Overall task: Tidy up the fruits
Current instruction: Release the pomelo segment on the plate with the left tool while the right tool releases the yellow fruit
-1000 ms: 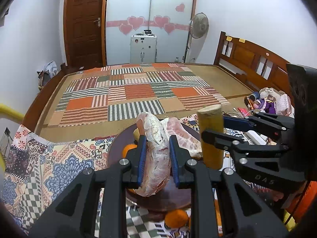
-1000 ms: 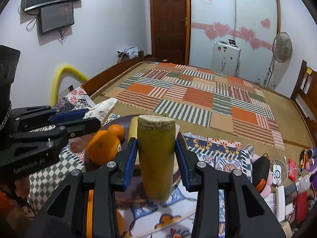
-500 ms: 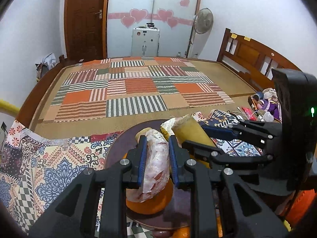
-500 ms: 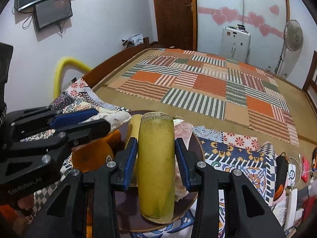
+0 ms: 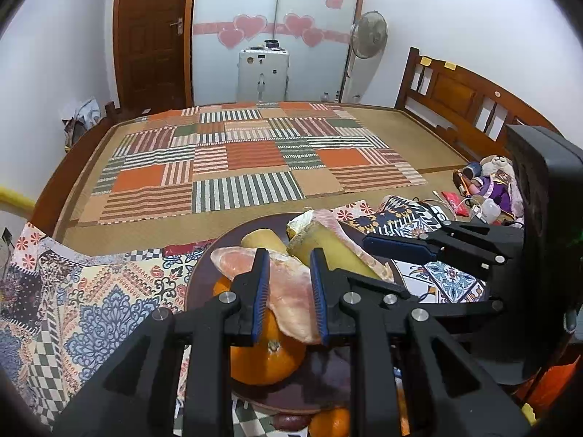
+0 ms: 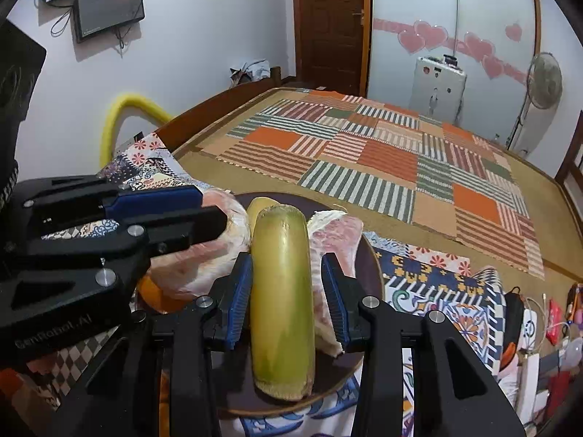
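A dark round plate (image 5: pixel 204 284) (image 6: pixel 328 373) sits on a patterned cloth. My left gripper (image 5: pixel 288 258) (image 6: pixel 215 207) is shut on a pink wrapped pomelo segment (image 5: pixel 291 302) (image 6: pixel 196 269), which lies over an orange (image 5: pixel 266 360) on the plate. My right gripper (image 6: pixel 286 262) (image 5: pixel 349 258) is shut on a yellow-green stalk piece (image 6: pixel 282 309) (image 5: pixel 335 251). The stalk slants, with its near end down on the plate. A second pomelo segment (image 6: pixel 339 233) and a pale yellow piece (image 5: pixel 262 240) lie behind on the plate.
The patterned cloth (image 5: pixel 109 302) covers the near end of a bed with a patchwork mat (image 5: pixel 237 167). Toys and small clutter (image 5: pixel 488 189) lie at the right by the wooden headboard. Another orange (image 5: pixel 328 422) sits at the plate's near edge. A yellow tube (image 6: pixel 120 116) arches at the left.
Both grippers have come lower over the plate. The stalk piece went from upright to slanted with its end on the plate. The pomelo segment sank onto the orange.
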Tool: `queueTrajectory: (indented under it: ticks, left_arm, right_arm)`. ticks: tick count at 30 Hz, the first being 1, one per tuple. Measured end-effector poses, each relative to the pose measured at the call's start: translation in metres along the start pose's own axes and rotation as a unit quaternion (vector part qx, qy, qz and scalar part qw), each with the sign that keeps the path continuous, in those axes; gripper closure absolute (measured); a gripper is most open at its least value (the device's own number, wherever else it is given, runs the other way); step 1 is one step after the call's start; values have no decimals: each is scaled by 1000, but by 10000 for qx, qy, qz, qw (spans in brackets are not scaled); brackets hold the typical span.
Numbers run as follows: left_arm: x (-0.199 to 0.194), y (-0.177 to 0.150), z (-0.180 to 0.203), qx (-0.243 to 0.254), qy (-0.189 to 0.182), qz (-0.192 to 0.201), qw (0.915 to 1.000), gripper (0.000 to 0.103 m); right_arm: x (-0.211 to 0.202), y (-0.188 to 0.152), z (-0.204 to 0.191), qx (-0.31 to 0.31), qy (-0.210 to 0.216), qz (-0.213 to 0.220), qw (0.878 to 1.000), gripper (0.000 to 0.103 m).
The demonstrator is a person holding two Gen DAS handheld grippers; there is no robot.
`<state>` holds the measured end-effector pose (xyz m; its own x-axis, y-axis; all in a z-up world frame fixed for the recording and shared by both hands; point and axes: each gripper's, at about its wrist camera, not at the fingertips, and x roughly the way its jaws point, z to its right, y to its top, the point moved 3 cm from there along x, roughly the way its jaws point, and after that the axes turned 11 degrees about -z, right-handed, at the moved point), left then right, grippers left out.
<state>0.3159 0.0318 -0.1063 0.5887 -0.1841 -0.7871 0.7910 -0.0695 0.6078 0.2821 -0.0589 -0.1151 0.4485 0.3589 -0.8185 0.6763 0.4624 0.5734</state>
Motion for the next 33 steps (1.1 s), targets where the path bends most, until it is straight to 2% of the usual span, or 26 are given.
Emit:
queueTrajectory:
  ticks: [11, 15, 18, 20, 25, 28, 33]
  left_arm:
    - [-57, -25, 11, 120, 198, 321, 9992, 81]
    - [-76, -39, 17, 150, 232, 394, 9988, 81]
    - [-88, -51, 20, 130, 215, 410, 9988, 81]
    - [-95, -61, 21, 119, 232, 412, 9988, 81]
    - [-104, -81, 21, 69, 220, 342, 9991, 81]
    - [-104, -95, 20, 32, 221, 271, 9994, 76]
    - [-99, -113, 15, -9, 325, 197, 9993, 58]
  right_arm:
    - [-55, -19, -11, 48, 11, 399, 9992, 66]
    - [-74, -31, -20, 47, -21, 585, 9983, 59]
    - [-83, -41, -28, 36, -44, 650, 9979, 58]
    - [-85, -48, -33, 14, -68, 651, 9979, 57]
    - [-83, -65, -42, 3, -87, 632, 9980, 47]
    - [-77, -76, -46, 30, -33, 521, 9986, 45]
    - [-57, -95, -45, 148, 17, 294, 9995, 34]
